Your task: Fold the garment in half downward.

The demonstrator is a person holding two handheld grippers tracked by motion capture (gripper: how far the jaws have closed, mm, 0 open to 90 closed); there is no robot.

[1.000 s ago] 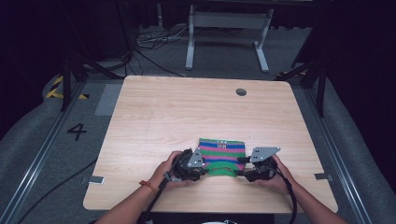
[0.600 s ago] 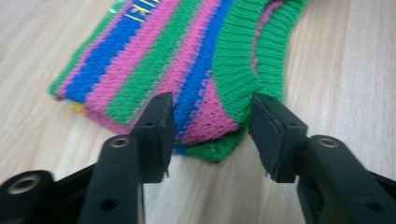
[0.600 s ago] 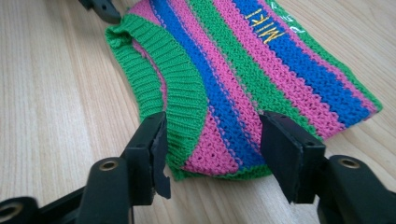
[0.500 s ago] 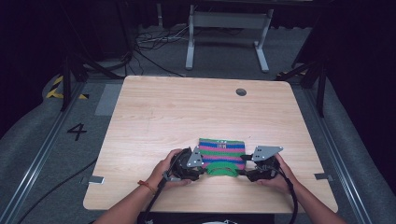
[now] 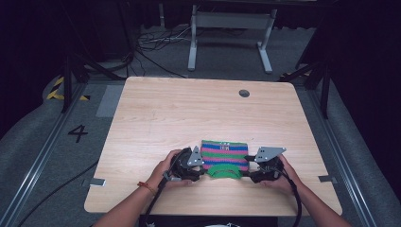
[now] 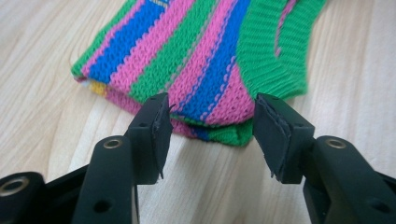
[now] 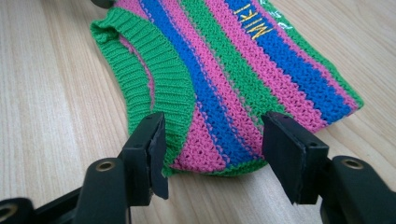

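Near the table's [image 5: 156,113] near edge, the left gripper [image 5: 197,166] and right gripper [image 5: 252,171] flank the striped knit garment [image 5: 225,153], jaws apart.

Wooden table [image 5: 189,118] seen from above, edged by floor rails left and right, with a metal stand [image 5: 231,28] on the floor behind its far edge. Small round hole [image 5: 244,93] near the table's far right side. Knitted garment [image 5: 224,156] lying flat on the table close to the near edge, slightly right of centre. Left gripper [image 5: 201,169] at the garment's near left corner, right gripper [image 5: 249,174] at its near right corner, each held in a hand entering from the near edge. In each gripper view, a garment corner [image 6: 215,126] [image 7: 219,161] lying on the wood between parted jaws, not pinched.
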